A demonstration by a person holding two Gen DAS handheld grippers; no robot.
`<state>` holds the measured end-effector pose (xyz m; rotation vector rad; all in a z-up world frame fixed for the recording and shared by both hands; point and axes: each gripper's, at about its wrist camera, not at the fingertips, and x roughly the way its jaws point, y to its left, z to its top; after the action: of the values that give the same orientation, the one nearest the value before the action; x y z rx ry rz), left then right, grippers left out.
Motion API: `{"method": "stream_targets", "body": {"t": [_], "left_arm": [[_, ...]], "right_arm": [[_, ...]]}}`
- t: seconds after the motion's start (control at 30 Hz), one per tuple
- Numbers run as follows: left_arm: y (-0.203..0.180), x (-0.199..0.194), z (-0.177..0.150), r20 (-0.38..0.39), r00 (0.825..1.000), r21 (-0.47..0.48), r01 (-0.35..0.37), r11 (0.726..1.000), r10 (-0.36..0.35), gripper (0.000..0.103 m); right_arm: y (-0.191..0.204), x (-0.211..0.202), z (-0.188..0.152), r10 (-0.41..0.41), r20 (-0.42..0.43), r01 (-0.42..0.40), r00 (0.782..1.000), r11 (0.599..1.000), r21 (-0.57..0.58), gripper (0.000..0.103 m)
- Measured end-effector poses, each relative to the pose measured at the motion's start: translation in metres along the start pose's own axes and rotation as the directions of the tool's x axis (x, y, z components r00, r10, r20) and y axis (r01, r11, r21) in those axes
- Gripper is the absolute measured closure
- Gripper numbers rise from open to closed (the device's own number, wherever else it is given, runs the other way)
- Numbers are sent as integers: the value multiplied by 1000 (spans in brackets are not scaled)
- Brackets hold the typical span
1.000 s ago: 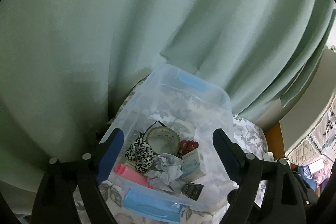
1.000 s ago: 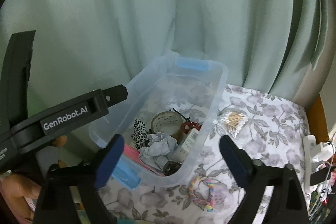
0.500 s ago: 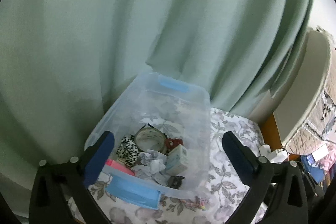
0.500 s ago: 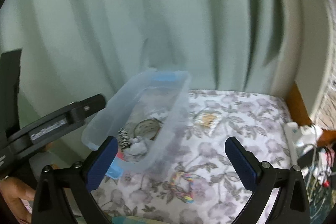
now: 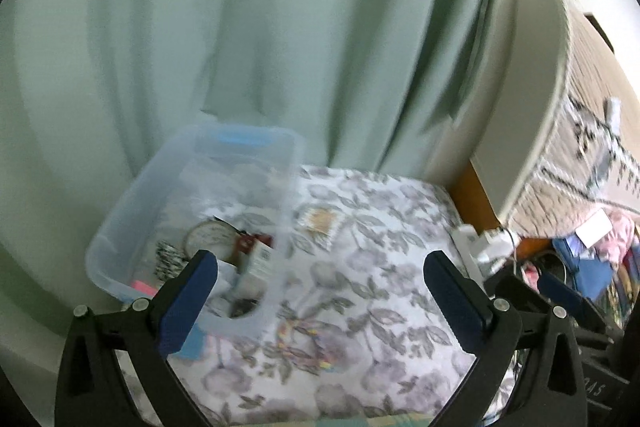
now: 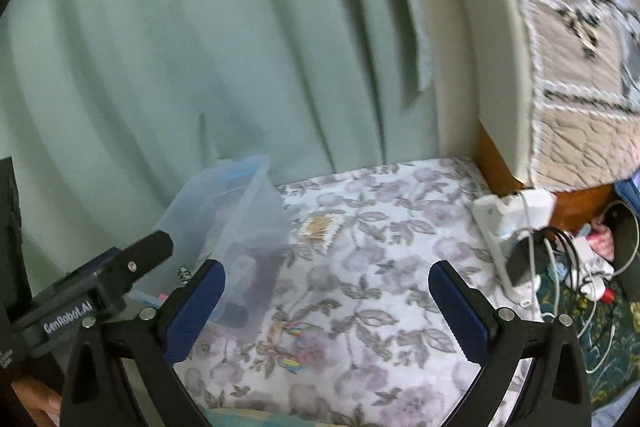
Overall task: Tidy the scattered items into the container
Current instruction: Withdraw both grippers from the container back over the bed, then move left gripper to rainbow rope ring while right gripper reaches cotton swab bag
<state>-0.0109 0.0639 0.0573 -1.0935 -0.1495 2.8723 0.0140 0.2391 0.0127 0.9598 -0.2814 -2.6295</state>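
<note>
Resting on floral cloth (image 5: 360, 267): translucent plastic bin (image 5: 132, 211), braided rainbow loop (image 5: 308, 343).

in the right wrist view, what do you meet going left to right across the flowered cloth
clear bin → bundle of cotton swabs → white power strip at the cloth's right edge. The rainbow braided band lies nearer the camera.
</note>
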Motion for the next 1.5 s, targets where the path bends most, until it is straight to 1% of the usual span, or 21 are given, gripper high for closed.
{"method": "stream_targets", "body": {"t": [0.07,0.1,0.17,0.27,0.37,0.43,0.53,0.63,0.8,0.9,1.0,1.03,1.1,1.17,1.2,1.23,1.37,1.5], "left_arm": [[-9,6,-6,-24,1000,8,13,1000,-12,0],[-14,10,-10,-42,999,12,30,999,-30,0],[-23,20,-17,-87,995,23,54,998,-52,0],[-35,33,-30,-144,987,50,75,996,-67,0],[-43,50,-43,-200,979,76,51,996,-35,0],[-43,60,-51,-238,971,79,39,996,-19,0],[-38,73,-62,-295,955,33,36,999,-25,0],[-35,88,-71,-349,937,41,11,999,4,0],[-25,108,-84,-414,909,29,-46,999,54,1],[-18,120,-89,-439,895,13,-75,997,73,9],[-12,130,-94,-464,883,-14,-88,996,72,11],[-10,134,-96,-472,879,-25,-92,995,69,19],[-5,142,-100,-497,865,-43,-102,994,67,28],[-3,149,-104,-514,855,-59,-107,993,61,31],[-2,151,-105,-520,852,-64,-109,992,60,36],[-2,154,-106,-525,849,-66,-109,992,59,38],[-3,167,-111,-550,833,-61,-111,992,60,39],[-1,179,-116,-578,814,-61,-123,991,65,44]], "right_arm": [[-12,-2,-2,-9,0,9,1000,1000,17,0],[-19,-2,-3,-11,0,11,1000,1000,27,0],[-31,-4,-5,-12,-4,12,1000,999,52,0],[-48,-5,-8,-24,-9,24,1000,996,84,0],[-60,-1,-11,-55,-25,58,998,993,101,0],[-67,5,-14,-56,-46,61,997,992,109,0],[-74,14,-20,-59,-63,66,996,991,115,0],[-77,22,-25,-86,-79,94,993,990,103,0],[-82,42,-31,-57,-158,76,986,990,115,0],[-82,53,-35,-48,-192,71,980,991,110,0],[-81,64,-39,-29,-224,55,974,992,110,0],[-80,68,-40,-24,-233,49,972,993,105,0],[-77,75,-42,-15,-245,38,969,995,89,0],[-72,82,-44,-9,-260,28,966,997,71,0],[-70,86,-45,-9,-269,26,963,998,61,0],[-68,90,-46,-10,-278,25,961,998,51,0],[-66,104,-51,-6,-309,19,951,999,39,0],[-67,114,-52,0,-322,14,947,999,43,1]]}}
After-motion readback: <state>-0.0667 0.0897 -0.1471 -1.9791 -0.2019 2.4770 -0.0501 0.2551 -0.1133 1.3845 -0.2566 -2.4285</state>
